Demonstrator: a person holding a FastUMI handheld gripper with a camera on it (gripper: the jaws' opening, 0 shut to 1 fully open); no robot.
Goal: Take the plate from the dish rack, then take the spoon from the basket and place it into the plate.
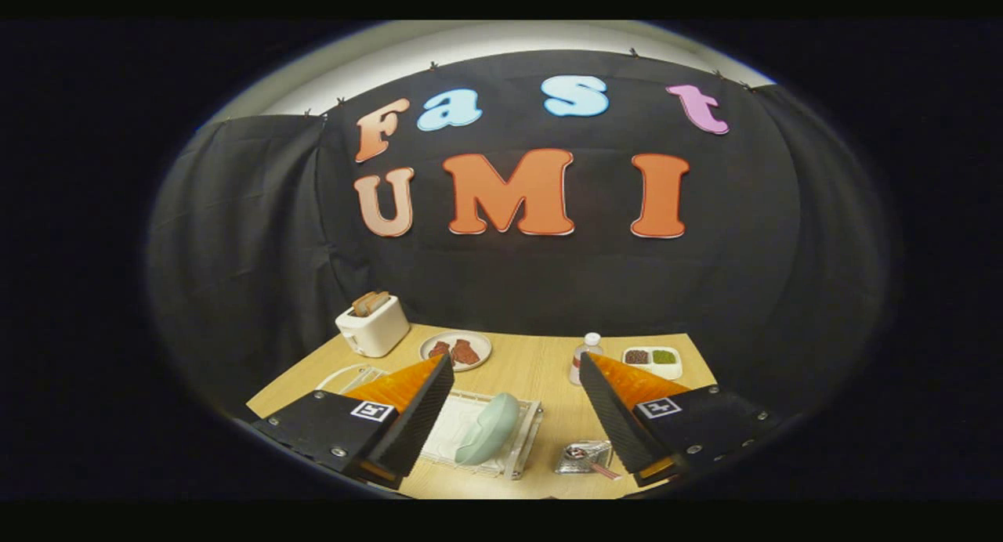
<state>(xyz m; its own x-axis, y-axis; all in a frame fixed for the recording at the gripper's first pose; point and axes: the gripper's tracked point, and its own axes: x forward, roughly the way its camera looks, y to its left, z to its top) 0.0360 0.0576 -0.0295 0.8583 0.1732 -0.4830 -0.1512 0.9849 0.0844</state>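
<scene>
A pale green plate [489, 428] stands on edge in a clear dish rack [523, 440] on the wooden table, low between my two fingers and nearer the left one. A small shiny basket [581, 457] holding a spoon with a reddish handle [603, 469] lies to the right of the rack, just inside my right finger. My gripper [517, 366] is open, held above the table, with nothing between its fingers.
A white toaster [373, 327] with bread slices stands at the back left. Beyond the fingers are a plate of reddish food [456, 349], a small bottle [586, 354] and a white divided tray [652, 360] with dark and green fillings.
</scene>
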